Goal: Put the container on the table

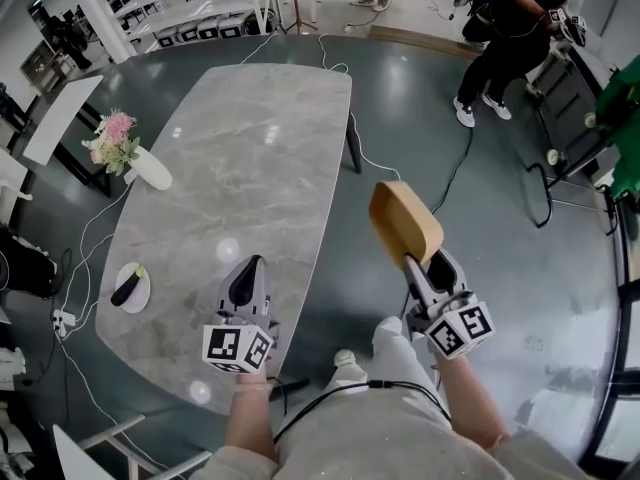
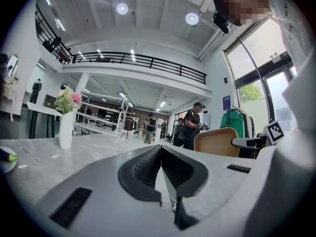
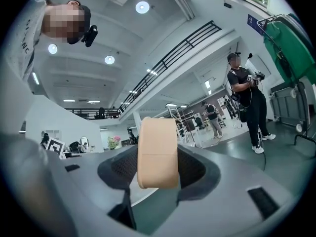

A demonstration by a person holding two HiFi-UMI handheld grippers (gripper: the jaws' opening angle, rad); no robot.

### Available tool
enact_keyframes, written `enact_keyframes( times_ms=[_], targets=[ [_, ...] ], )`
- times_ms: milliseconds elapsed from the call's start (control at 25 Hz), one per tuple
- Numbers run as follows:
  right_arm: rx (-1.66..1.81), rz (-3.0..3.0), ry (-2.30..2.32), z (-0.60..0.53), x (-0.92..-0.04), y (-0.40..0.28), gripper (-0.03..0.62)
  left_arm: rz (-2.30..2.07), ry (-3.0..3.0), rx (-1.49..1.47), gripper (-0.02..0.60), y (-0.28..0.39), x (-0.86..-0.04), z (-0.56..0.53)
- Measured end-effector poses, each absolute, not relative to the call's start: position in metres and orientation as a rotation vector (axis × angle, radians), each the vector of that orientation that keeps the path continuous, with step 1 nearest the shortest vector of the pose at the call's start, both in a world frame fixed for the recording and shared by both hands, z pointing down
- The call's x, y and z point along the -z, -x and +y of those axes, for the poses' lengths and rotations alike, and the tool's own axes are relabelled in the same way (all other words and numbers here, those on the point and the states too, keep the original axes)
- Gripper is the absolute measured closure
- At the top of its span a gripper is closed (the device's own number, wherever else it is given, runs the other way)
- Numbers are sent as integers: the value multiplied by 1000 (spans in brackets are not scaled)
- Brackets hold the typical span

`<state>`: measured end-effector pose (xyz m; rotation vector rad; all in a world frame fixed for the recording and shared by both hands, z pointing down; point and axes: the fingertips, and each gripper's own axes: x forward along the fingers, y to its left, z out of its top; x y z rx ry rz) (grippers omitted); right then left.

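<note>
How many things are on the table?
3: a vase at the table's left edge, a plate nearer the person on that side, and a dark vegetable on the plate. The left gripper may hide a little.

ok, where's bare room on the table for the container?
Bare: middle and far end of the table, right of the vase, and the right edge nearest the container. Crowded: left edge, vase then plate. Left gripper hangs over the near edge.

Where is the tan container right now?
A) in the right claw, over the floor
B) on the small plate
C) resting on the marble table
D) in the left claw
A: the right claw grips the container beyond the table edge, above the floor.
</note>
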<state>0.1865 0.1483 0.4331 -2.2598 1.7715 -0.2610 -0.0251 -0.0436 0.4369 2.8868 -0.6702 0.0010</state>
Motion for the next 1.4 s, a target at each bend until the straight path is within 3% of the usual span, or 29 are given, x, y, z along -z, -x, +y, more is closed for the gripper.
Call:
enact_keyframes(
  times_ms=[760,1400],
  targets=[
    [319,2175,1927,-36,-429,-250,362,-1172,-2697,59,577,28,-435,-136],
    [463,2439,1616,-140,-452,-262,361,-1499,-2532,53,577,18,-441,-173]
  ],
)
